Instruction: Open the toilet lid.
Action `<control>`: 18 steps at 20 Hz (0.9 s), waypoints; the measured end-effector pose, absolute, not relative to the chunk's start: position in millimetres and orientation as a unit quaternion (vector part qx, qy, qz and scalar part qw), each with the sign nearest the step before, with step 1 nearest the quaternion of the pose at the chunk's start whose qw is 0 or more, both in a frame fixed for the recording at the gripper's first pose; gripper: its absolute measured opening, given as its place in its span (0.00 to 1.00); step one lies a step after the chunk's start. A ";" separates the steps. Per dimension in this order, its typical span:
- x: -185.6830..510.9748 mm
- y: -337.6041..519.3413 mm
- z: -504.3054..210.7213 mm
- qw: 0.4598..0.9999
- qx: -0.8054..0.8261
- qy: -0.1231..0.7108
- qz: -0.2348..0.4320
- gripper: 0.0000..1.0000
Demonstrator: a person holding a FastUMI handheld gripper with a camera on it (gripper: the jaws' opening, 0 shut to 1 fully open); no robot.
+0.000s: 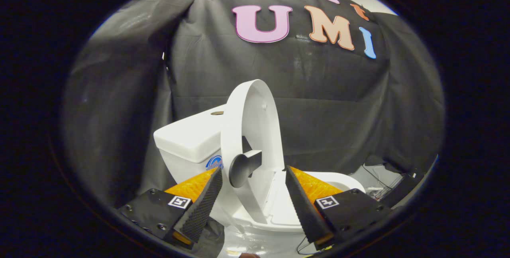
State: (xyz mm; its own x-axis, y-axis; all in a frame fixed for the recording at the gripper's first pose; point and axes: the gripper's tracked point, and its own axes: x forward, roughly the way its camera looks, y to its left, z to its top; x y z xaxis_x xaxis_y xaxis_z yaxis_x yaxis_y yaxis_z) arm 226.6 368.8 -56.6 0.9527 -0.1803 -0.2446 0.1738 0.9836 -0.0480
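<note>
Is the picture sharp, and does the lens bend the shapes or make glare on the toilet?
Gripper view: the raised toilet lid and its grey knob look sharp; the fisheye curves the cloth wall; soft glare lies on the tank and the glossy floor below the bowl; the open gripper has crisp textured fingers.

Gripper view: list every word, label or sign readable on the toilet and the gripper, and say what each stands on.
Round blue sticker on the tank front: partly hidden by a finger, too blurred to read.
Square markers on both finger mounts: black-and-white patterns, no words.
Raised lid: no text.
The gripper is open, with the lid standing between its fingers.
</note>
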 end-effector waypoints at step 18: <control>165.9 333.6 -56.9 0.992 -0.023 0.123 -0.012 0.98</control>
